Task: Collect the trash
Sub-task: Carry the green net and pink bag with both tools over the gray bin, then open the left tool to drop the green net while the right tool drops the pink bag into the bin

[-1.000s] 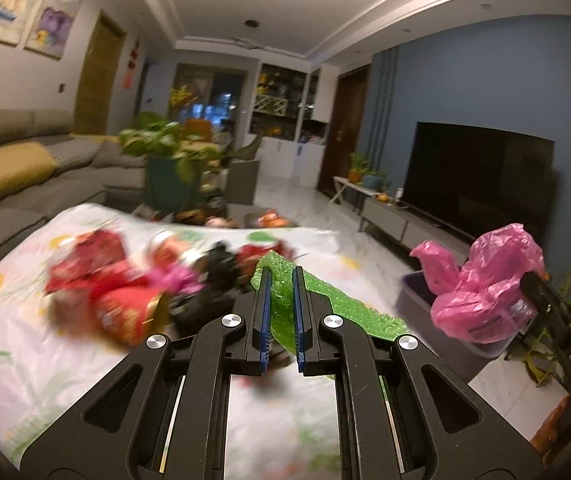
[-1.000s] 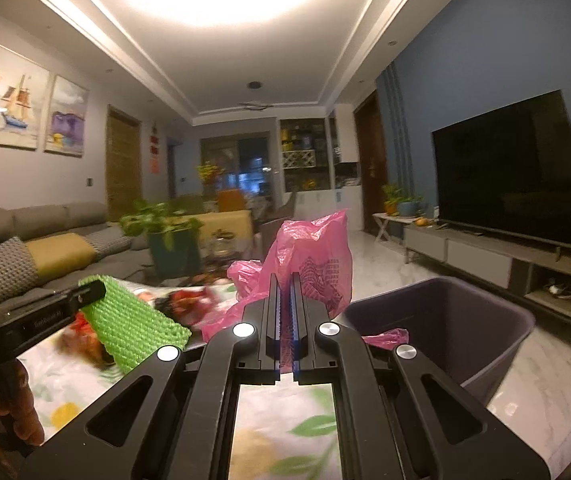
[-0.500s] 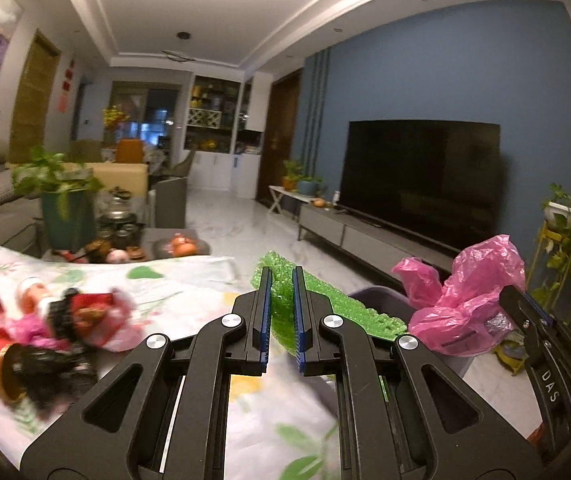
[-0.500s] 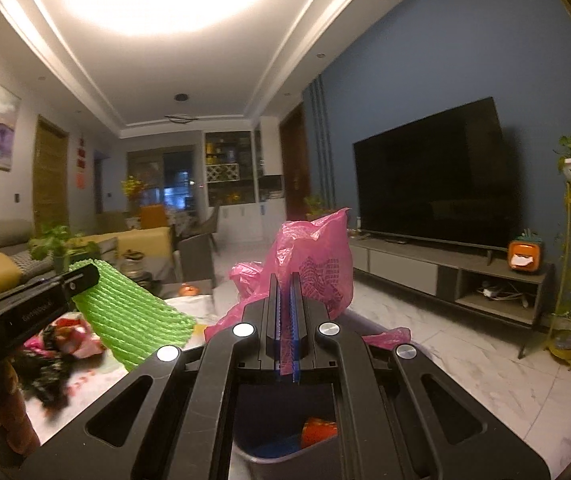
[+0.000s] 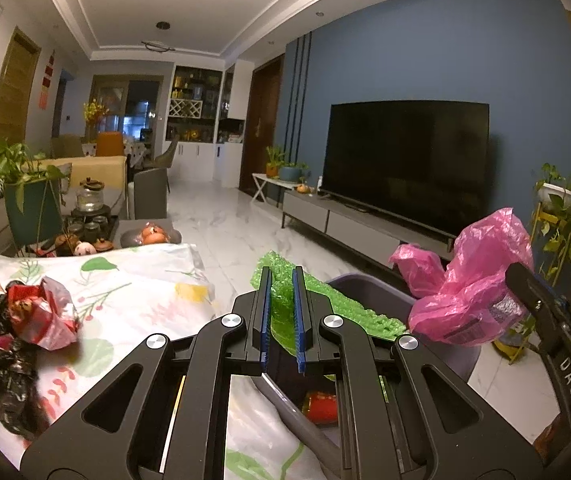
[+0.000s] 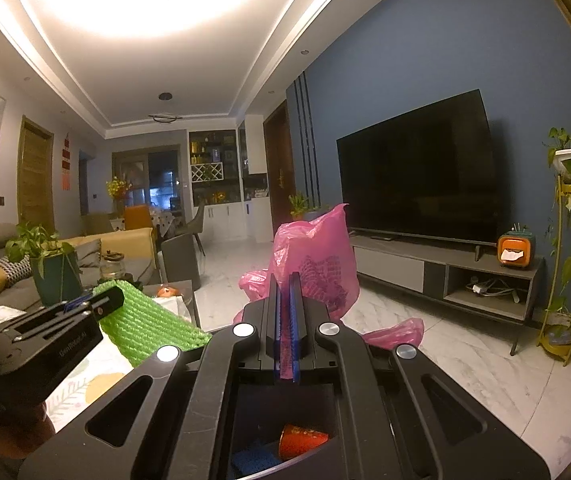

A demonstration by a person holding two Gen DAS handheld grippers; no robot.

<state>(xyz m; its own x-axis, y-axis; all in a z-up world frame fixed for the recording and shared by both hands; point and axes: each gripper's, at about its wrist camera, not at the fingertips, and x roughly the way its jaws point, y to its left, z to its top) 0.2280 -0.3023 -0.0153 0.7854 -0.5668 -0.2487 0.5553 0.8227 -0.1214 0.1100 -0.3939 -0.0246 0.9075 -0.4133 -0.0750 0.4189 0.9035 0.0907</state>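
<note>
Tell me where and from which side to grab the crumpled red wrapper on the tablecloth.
Probably pinch the raised foil peak of the red wrapper, coming from above. It lies crumpled on the tablecloth against other trash on its left, so its top and right side are free.

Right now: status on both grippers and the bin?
Left gripper shut on green foam net. Right gripper shut on pink bag. Both over grey bin. Nothing in the way.

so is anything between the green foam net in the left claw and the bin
Nothing visible. The green foam net hangs from the left claw right over the open grey bin, with only a red can already inside.
</note>
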